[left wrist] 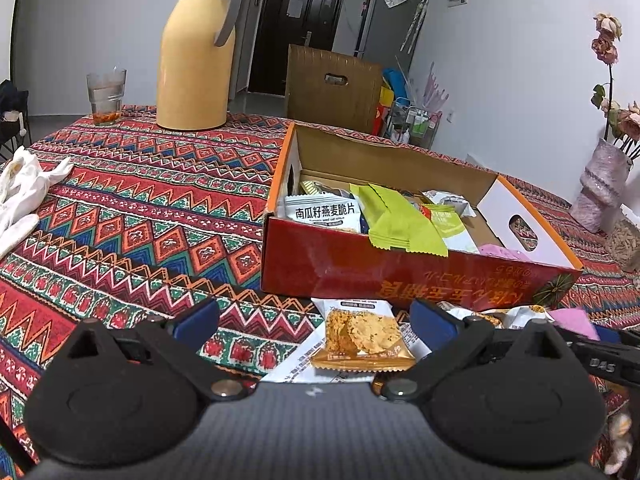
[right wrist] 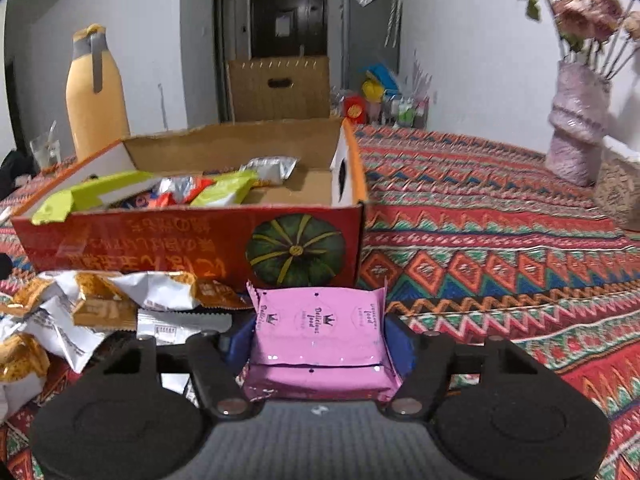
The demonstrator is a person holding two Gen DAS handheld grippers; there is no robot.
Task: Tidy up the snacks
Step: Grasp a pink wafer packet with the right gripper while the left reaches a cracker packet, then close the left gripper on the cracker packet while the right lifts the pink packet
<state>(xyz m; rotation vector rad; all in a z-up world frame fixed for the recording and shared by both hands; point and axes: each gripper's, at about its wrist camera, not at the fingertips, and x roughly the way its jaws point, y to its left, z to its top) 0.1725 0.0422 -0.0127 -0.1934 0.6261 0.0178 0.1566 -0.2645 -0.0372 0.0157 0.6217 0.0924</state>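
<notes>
- The right gripper (right wrist: 320, 336) is clamped on a pink snack packet (right wrist: 320, 332); both blue pads (right wrist: 400, 344) press against its short sides, and the packet sits between them, just in front of the box's near wall.
- The left gripper (left wrist: 316, 320) stands with its jaws wide apart, holding nothing; an orange-and-white cracker packet (left wrist: 362, 340) lies on the cloth between the blue pads (left wrist: 198, 320), touching neither.
- The red cardboard box (right wrist: 160, 240), printed with a green pumpkin, sits on the patterned tablecloth (right wrist: 500, 248) toward the middle of the table, open at the top.
- Inside the box lie lime-green packets (left wrist: 400, 224), a white packet with black characters (left wrist: 324, 212) at the left end, and silver and orange wrappers (right wrist: 184, 190).
- A heap of orange-and-white packets (right wrist: 100, 308) lies on the cloth against the box's near wall, to the left of the pink packet in the right wrist view.
- A yellow thermos jug (left wrist: 196, 52) and a glass (left wrist: 106, 96) with liquid stand at the table's far left edge.
- A white cloth (left wrist: 24, 188) lies crumpled at the left edge.
- A pink vase with dried flowers (right wrist: 576, 120) stands near the far right edge.
</notes>
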